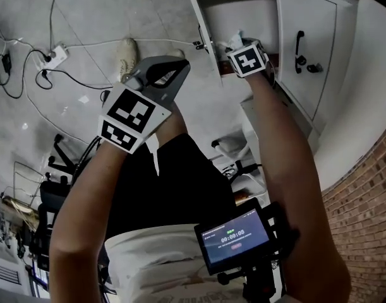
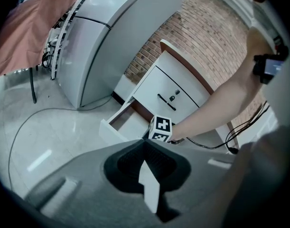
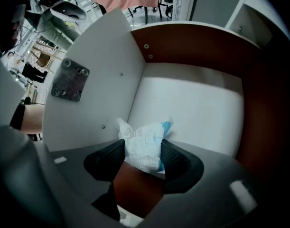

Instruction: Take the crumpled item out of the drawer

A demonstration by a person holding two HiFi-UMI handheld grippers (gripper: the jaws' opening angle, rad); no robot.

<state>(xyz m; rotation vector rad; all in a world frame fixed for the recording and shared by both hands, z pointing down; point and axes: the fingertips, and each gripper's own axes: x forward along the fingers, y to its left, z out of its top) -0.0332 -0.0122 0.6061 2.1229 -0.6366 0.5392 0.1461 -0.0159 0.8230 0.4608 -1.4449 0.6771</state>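
Observation:
The crumpled item (image 3: 142,144) is a white wrapper with blue print, lying in the near left corner of the open drawer (image 3: 102,80). In the right gripper view my right gripper (image 3: 143,155) has one dark pad pressed on each side of it. The head view shows that gripper (image 1: 239,45) reaching into the white drawer (image 1: 204,17), with a bit of white at its tip. My left gripper (image 1: 179,65) hangs in mid-air left of the drawer, jaws together and empty. The left gripper view looks over its shut jaws (image 2: 145,144) towards the drawer (image 2: 117,123).
A cabinet door with a black handle (image 1: 300,43) stands right of the drawer. On the floor lie a power strip (image 1: 55,57) with cables and a shoe (image 1: 127,55). A brick wall (image 1: 363,194) is at the right, and a grey refrigerator (image 2: 102,37) stands beyond the cabinet.

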